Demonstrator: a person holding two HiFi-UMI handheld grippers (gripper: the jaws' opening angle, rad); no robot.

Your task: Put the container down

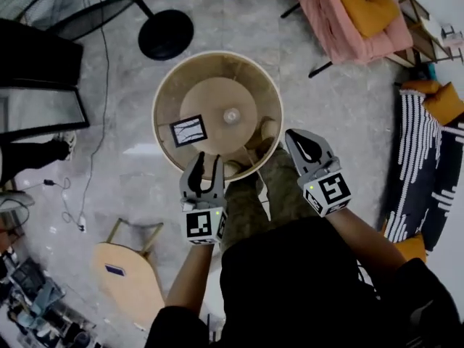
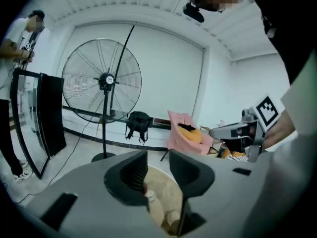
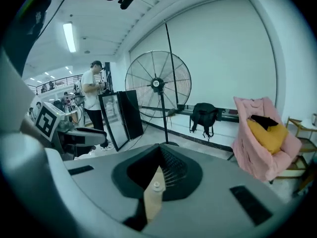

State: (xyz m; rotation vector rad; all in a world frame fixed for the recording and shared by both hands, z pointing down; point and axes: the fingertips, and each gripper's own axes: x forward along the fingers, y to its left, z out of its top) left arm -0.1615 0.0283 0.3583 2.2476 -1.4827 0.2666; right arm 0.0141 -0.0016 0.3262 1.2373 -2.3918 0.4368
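A round beige table (image 1: 163,85) with a raised rim stands below me. Two small beige containers sit near its front edge, one (image 1: 269,128) at the right and one (image 1: 233,169) by the rim. My left gripper (image 1: 206,159) hovers over the front rim with its jaws apart and nothing between the pads. In the left gripper view a white-capped beige container (image 2: 150,198) shows below the gap of the left gripper (image 2: 157,165). My right gripper (image 1: 293,135) is over the table's right front, its jaws closed to a point. In the right gripper view the right gripper (image 3: 159,150) is likewise shut and empty.
A black-and-white marker card (image 1: 188,130) and a centre knob (image 1: 231,114) lie on the table. Around it are a fan's black base (image 1: 166,35), a pink chair (image 1: 348,17), a striped sofa (image 1: 424,172), a wooden stool (image 1: 127,267) and a person (image 2: 20,38) at the left.
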